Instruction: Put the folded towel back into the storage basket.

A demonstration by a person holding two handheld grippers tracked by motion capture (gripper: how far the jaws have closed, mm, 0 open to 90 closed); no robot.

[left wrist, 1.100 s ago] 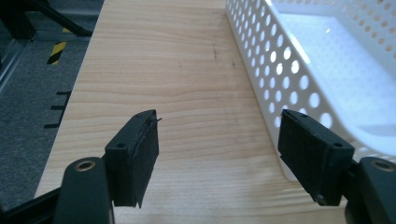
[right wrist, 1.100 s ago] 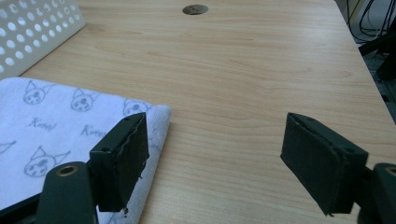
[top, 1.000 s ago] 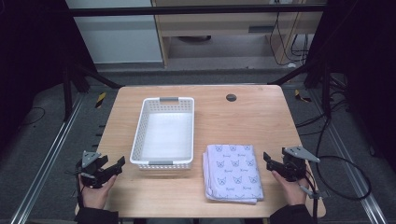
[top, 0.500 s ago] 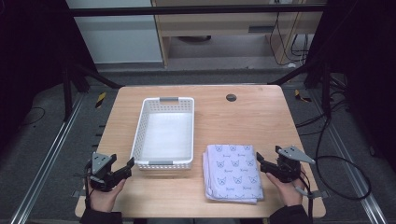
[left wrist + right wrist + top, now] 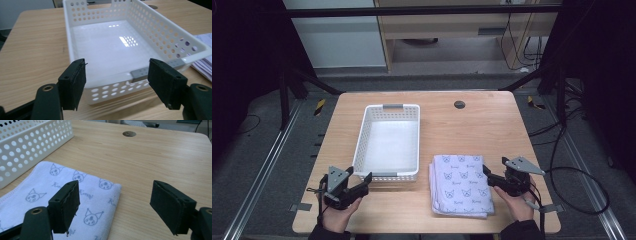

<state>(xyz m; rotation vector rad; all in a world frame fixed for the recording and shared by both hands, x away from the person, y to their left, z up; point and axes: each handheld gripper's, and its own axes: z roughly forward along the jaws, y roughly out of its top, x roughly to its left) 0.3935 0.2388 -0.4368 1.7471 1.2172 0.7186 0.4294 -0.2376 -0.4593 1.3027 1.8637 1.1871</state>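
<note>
High view: perforated white plastic basket (image 5: 389,141), folded cat-print towel (image 5: 460,184); left gripper (image 5: 362,183) and right gripper (image 5: 488,175) jaws wide open, empty.

Towel (image 5: 75,195) runs off frame (its prints (image 5: 463,175) blurred overhead).

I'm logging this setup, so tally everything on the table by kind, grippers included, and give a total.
White perforated basket: 1
Folded towel with cat-face print: 1
Hand-held grippers: 2, the left gripper and the right gripper, both open
Round cable port in the tabletop: 1
Total: 5
</note>
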